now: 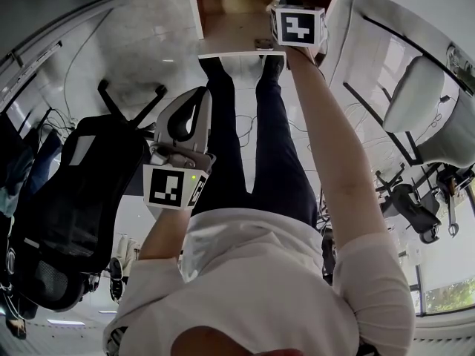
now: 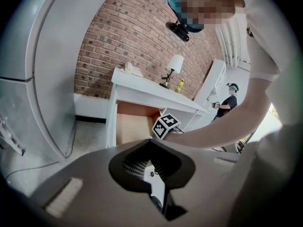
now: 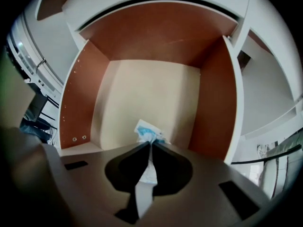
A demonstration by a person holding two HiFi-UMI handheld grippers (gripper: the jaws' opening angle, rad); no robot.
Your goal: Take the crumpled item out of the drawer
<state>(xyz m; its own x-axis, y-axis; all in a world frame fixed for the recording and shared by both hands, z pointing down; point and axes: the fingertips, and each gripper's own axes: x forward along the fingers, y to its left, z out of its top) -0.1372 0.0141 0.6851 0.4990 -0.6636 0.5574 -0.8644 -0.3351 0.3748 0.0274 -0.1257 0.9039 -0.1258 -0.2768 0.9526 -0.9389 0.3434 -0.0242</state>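
The right gripper (image 3: 150, 144) has its jaws shut tight on the crumpled item (image 3: 147, 132), a white & blue scrunched bit of paper. The item is low in the drawer (image 3: 80, 103), at abt 6 o'clock on the drawer's bottom, close to the front edge. Most of it pokes out past the jaw tips toward 12 o'clock. Only a small bit looks pinched, so I think it can slip out or rip if the pull is too fast. It looks v. light, so it can drop back in the drawer or fall down by the legs (image 1: 256, 147). The drawer's side walls are at 9 & 3 o'clock, well apart from the item, so a straight pull should miss them. A crooked pull could rub the front edge & knock the paper loose. The left gripper (image 1: 183, 124) hangs at abt 9 o'clock in the head view, jaws together w/ nothing in them. It's well apart from the drawer, so it can't catch a drop.
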